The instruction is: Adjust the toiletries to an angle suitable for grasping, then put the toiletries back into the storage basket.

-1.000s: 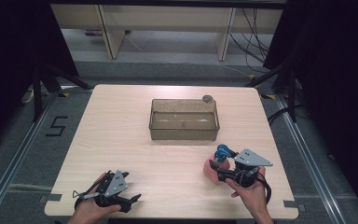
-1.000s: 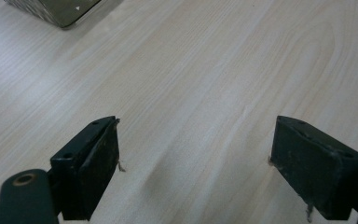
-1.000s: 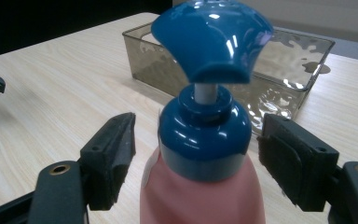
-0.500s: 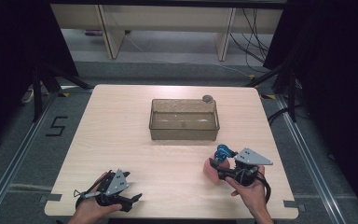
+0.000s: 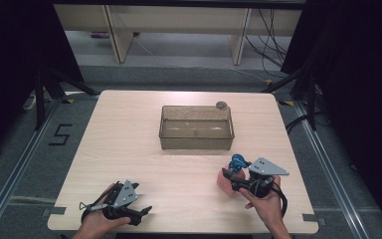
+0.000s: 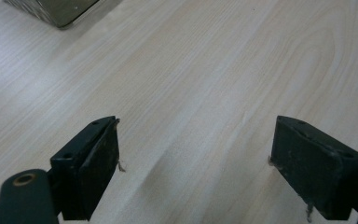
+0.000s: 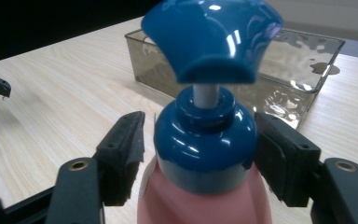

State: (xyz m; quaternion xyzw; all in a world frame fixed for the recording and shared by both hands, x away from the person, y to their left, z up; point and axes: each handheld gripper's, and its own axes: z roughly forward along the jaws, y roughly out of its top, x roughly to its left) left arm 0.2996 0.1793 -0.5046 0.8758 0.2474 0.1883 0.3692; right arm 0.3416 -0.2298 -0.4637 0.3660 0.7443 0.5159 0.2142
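A pink pump bottle [image 5: 224,184] with a blue pump head stands near the table's front right. My right gripper [image 5: 233,181] reaches it from the right. In the right gripper view the bottle's blue collar [image 7: 205,135] stands between the jaws of the right gripper [image 7: 198,135]. The jaws have just been closing; one pad meets the collar, the other keeps a thin gap. My left gripper [image 5: 142,211] rests at the front left, open wide over bare wood, its jaws [image 6: 196,140] with nothing between them.
A translucent brownish tub [image 5: 196,142] stands mid-table, and appears as the tub [image 7: 307,60] behind the bottle. A small grey round object [image 5: 222,105] lies at its far right corner. The table's front edge is close beneath both hands.
The right gripper's jaws have drawn in around the bottle's collar. Both hands and the bottle stay where they were.
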